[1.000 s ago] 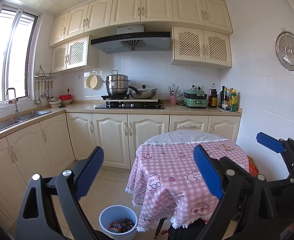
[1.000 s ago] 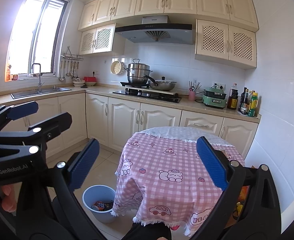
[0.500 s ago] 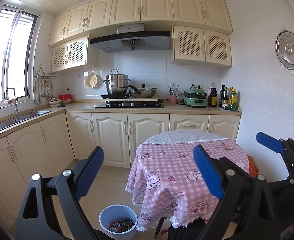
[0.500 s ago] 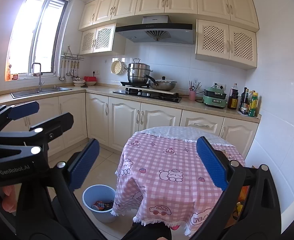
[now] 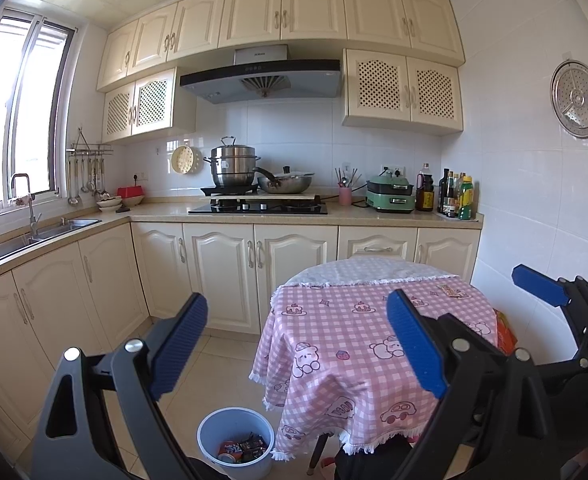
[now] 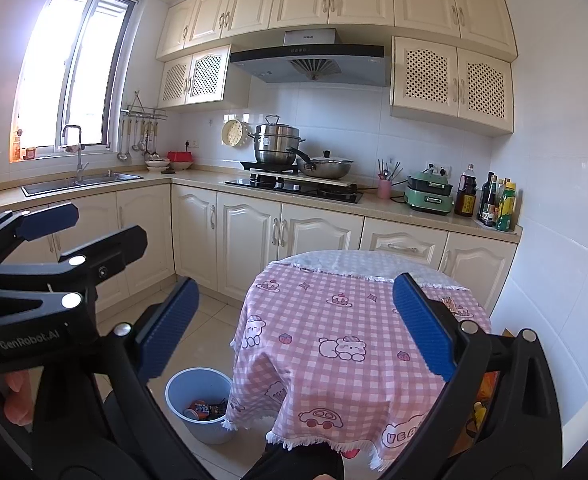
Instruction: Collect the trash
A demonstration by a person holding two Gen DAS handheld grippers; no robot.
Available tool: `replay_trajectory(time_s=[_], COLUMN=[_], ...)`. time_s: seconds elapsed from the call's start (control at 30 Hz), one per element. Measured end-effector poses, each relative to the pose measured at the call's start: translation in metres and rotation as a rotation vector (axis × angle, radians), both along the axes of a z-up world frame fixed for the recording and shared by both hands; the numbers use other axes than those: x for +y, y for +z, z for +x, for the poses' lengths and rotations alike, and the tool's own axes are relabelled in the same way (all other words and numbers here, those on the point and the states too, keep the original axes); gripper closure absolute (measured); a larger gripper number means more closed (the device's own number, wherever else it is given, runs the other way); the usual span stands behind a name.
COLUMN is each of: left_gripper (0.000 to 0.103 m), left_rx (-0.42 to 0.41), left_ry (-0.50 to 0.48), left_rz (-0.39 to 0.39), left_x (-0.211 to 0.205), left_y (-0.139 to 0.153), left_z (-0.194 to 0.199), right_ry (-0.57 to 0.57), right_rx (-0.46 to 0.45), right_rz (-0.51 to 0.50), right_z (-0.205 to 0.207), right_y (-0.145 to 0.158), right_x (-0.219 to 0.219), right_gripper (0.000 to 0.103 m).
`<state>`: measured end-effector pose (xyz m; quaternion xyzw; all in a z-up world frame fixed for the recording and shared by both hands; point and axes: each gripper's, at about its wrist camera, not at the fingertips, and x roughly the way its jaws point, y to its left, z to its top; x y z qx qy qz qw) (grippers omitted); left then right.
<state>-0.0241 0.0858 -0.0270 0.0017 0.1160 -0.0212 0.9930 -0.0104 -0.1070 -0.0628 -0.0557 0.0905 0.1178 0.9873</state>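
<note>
So both grippers are held up in front of the round table [image 5: 358, 320] with the pink checked cloth, and neither has anything in it. The left gripper [image 5: 298, 348] has its jaws spread wide, nothing between the blue pads, and same deal for the right gripper [image 6: 294, 328], jaws released and empty.

There's a small wrapper [image 6: 449, 305] lying flat on the far right part of the table, close to the edge near the wall; you can spot it in the left view too, just past the right blue pad.

The blue trash bin [image 5: 236, 440] sits on the floor at the near left of the table, right beside the hanging cloth fringe. It already has some stuff in it, looks like a can and a few dark wrappers.

Far side is the kitchen counter with a steamer pot [image 5: 232, 166] and a wok on the stove.
</note>
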Motion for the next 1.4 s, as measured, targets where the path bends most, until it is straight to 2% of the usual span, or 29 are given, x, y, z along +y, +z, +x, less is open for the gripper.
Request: replay_trajectory(time_s=[0.9, 1.1, 1.4], left_gripper=[0.014, 0.014, 0.014], left_rx=[0.006, 0.017, 0.036], left_ry=[-0.005, -0.003, 0.044], left_rz=[0.002, 0.004, 0.036], left_x=[0.003, 0.005, 0.008], left_y=[-0.006, -0.014, -0.023], left_z=[0.002, 0.004, 0.023], right_ry=[-0.001, -0.001, 0.039], right_rx=[0.006, 0.017, 0.064], right_rz=[-0.001, 0.001, 0.009], right_z=[0.0, -0.004, 0.026], right_y=[0.0, -0.012, -0.023], right_x=[0.001, 0.003, 0.005], right_gripper=[0.007, 0.007, 0.007])
